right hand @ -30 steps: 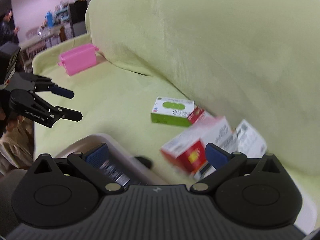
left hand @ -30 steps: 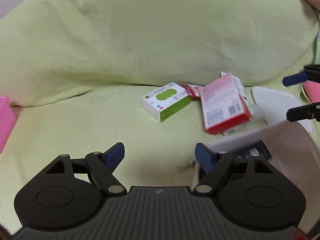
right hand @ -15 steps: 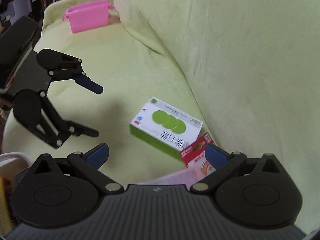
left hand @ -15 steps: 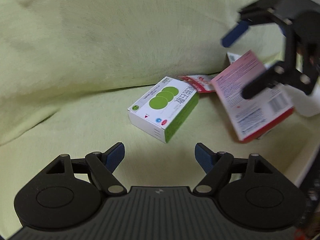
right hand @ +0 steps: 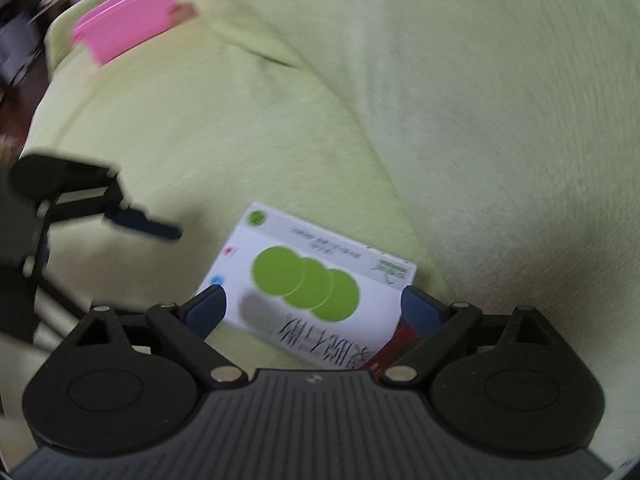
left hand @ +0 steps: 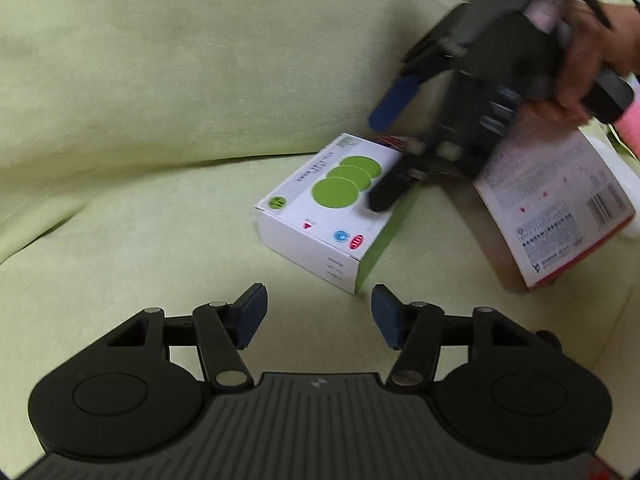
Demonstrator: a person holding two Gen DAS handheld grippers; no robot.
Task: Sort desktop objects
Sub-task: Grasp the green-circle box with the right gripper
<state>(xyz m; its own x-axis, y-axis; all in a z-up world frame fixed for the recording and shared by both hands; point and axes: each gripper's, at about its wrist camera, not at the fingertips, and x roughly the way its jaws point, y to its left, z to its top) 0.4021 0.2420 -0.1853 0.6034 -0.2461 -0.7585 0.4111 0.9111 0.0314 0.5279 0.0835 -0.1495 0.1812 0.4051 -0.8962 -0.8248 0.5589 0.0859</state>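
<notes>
A white box with green circles [left hand: 332, 216] lies flat on the light green sofa seat [left hand: 140, 240]. My left gripper [left hand: 318, 314] is open just short of the box's near corner, holding nothing. My right gripper [left hand: 384, 148], held by a hand [left hand: 600, 40], reaches in from the upper right, open, with its lower finger over the box top. In the right wrist view the box [right hand: 312, 280] lies between and below the open right gripper [right hand: 314, 304]; whether they touch I cannot tell. A red-and-white box [left hand: 556, 208] lies tilted to the right.
The sofa back [left hand: 200, 60] rises right behind the boxes. A pink bin [right hand: 124, 36] sits far along the seat. A red carton edge [right hand: 400, 344] pokes out beneath the green-circle box. A white container's rim [left hand: 616, 168] shows at the far right. The left gripper's blue finger [right hand: 144, 228] comes in from the left.
Both grippers have closed in on the green-circle box. The right gripper dropped from above the red-and-white box to over the green-circle box. Both stayed open.
</notes>
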